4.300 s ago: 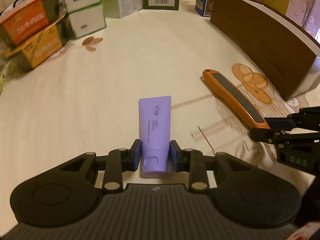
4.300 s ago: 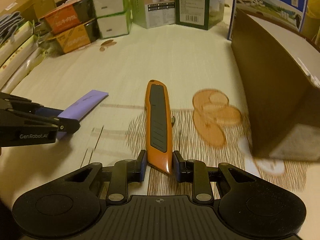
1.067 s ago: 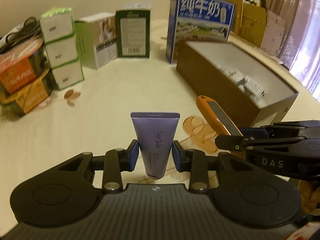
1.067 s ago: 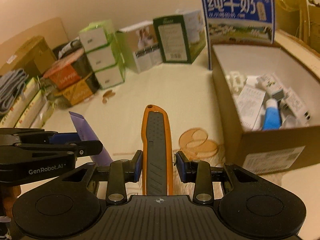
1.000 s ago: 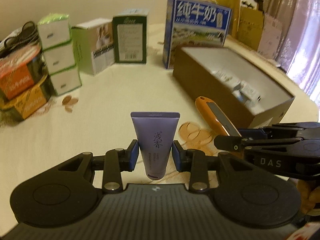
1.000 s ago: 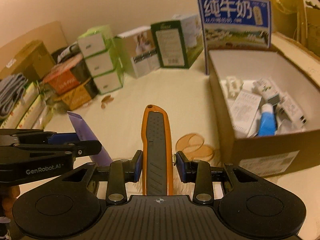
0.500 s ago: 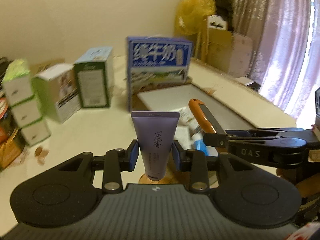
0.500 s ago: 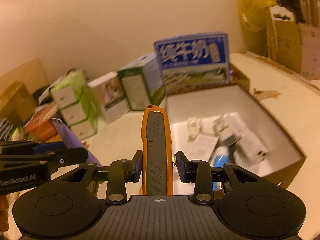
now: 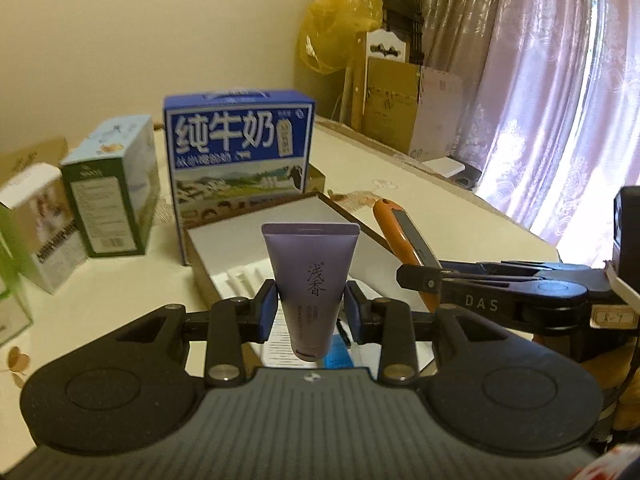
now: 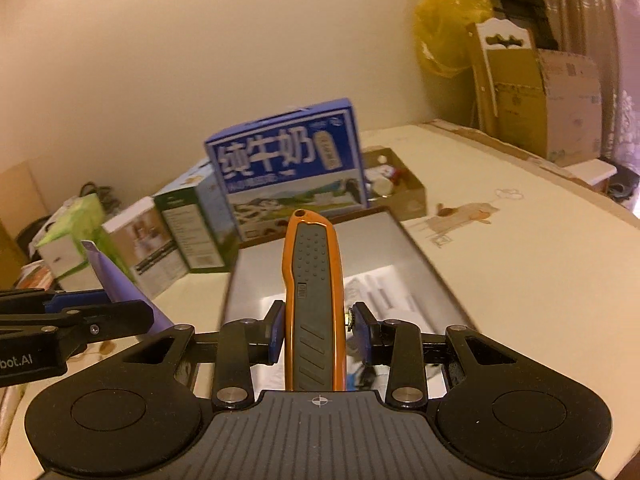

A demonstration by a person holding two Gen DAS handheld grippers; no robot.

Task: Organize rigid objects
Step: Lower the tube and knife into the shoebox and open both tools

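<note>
My left gripper (image 9: 310, 312) is shut on a purple tube (image 9: 310, 280) and holds it upright above the near end of the open brown cardboard box (image 9: 208, 280). My right gripper (image 10: 318, 330) is shut on an orange utility knife (image 10: 314, 280) and holds it over the same box (image 10: 432, 272). The knife also shows in the left wrist view (image 9: 404, 244), to the right of the tube. The tube's crimped end shows at the left of the right wrist view (image 10: 108, 276). Small white items and a blue tube lie inside the box.
A blue milk carton (image 9: 240, 152) stands behind the box. Green and white cartons (image 9: 112, 200) stand to its left. A smaller open box (image 10: 396, 184) with small items sits behind the milk carton. Cardboard and a yellow bag (image 9: 340, 24) stand at the far right by curtains.
Both grippers have lifted their objects off the table and carried them forward over the open box. The views have tilted up toward the wall.
</note>
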